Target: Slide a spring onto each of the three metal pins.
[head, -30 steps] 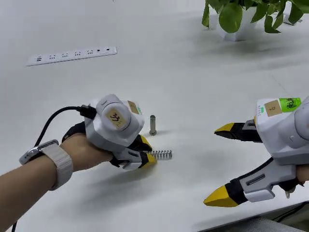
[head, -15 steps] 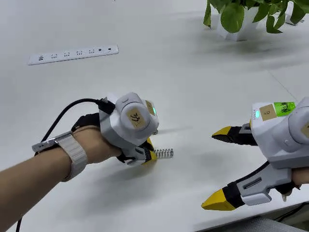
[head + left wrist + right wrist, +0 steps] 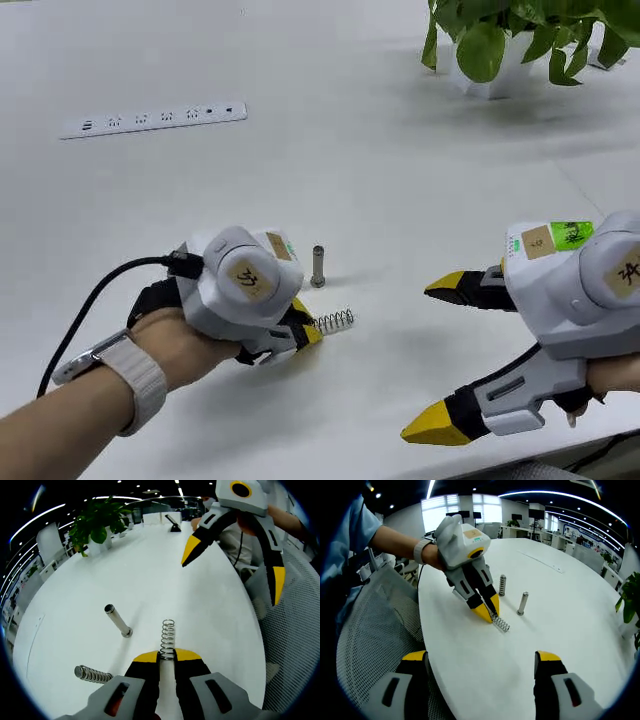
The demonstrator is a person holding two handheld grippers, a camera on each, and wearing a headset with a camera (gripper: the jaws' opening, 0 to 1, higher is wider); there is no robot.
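Right gripper (image 3: 432,358): nearest the head camera, at 4 o'clock in the head view. Its jaws stood wide apart and held nothing. Its rear body was cut off by the frame edge.

Left gripper (image 3: 308,332): at 8 o'clock in the head view, with its yellow-tipped jaws clenched on one end of the spring (image 3: 335,320). A wrist strap (image 3: 125,370) and a black cable (image 3: 90,300) ran behind it. The gripper body covered the hand and the jaw roots.

In the left gripper view the spring (image 3: 168,635) ran straight out from the tips toward 12 o'clock. The held end was buried between the tips, and the free end appeared to sit just above the table, though contact could not be confirmed.

Bare metal pin (image 3: 317,266): upright on the table, just beyond the spring at its 11 o'clock, near it but not touching.

Loaded pin (image 3: 502,585): in the right gripper view it stood upright with a coil already on it, beside the left gripper. In the left gripper view its base end was cut off by the gripper housing.

Surface: a plain white round-edged table (image 3: 400,180). A white power strip (image 3: 150,116) lay far off at 10 o'clock, and a potted plant (image 3: 500,30) stood at 1 o'clock, cropped at the top.

Room: an open office with ceiling light strips. A grey mesh chair (image 3: 365,650) stood at the table edge.
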